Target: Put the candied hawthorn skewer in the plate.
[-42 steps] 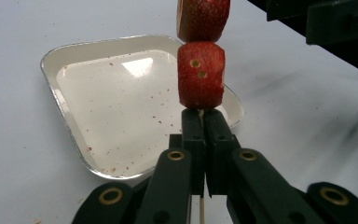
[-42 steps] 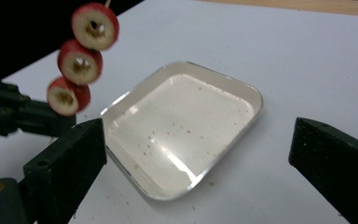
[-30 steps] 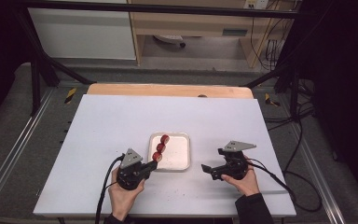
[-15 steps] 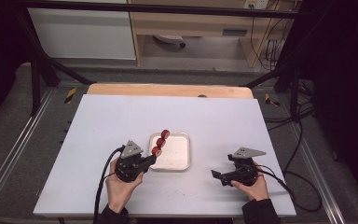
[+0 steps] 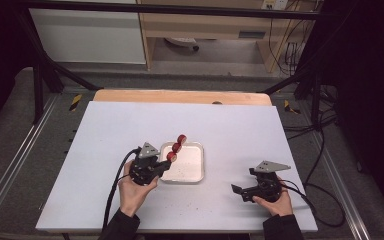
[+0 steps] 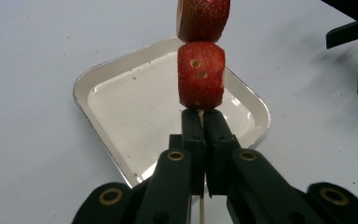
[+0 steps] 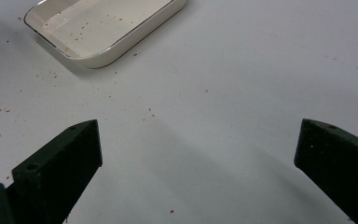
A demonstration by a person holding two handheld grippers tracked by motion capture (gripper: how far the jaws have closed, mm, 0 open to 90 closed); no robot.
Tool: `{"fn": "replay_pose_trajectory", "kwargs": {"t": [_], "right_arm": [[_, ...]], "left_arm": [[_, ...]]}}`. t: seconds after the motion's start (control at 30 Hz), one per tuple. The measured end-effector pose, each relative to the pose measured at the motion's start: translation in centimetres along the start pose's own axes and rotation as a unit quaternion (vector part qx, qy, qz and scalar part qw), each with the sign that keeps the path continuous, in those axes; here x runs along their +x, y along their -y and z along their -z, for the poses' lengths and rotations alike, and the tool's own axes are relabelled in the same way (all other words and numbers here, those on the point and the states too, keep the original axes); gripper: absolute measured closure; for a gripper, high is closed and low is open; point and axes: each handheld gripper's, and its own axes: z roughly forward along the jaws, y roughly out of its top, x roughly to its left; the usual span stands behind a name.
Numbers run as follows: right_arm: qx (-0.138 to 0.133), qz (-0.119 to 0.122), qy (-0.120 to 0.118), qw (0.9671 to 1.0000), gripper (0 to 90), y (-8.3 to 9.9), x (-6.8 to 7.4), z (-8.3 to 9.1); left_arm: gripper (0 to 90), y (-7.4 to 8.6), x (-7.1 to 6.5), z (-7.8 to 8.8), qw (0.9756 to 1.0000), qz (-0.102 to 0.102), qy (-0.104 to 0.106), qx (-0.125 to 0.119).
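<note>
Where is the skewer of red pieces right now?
The skewer is clamped in the left gripper, held over the white tray's left edge in the high view.

Surface: white table (image 5: 105,130), wooden strip along its far edge | On it: shallow white tray (image 5: 192,172) near the front middle | Debris: fine reddish crumbs (image 7: 0,112) scattered around the tray

— How many red pieces do you count on the skewer (image 6: 200,212)?
— You have three strawberry pieces (image 5: 176,148) threaded on one skewer.
— And trays?
— You have one white tray (image 5: 193,175) on one table (image 5: 240,125).
— Grippers?
— You hold two, the left gripper (image 5: 167,162) and the right gripper (image 5: 237,191).
</note>
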Motion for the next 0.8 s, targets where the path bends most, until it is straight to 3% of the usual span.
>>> {"fn": "replay_pose_trajectory", "kwargs": {"t": [0.33, 0.8], "right_arm": [[0.006, -0.002, 0.0, 1.0, 1.4, 0.2, 0.1, -0.1], [0.009, -0.004, -0.002, 1.0, 1.4, 0.2, 0.0, -0.1]], "left_arm": [[88.2, -1.0, 0.1, -2.1, 0.9993, -0.005, -0.013, 0.034], [88.2, -0.5, 0.1, -5.1, 0.9957, 0.002, -0.034, 0.086]]}}
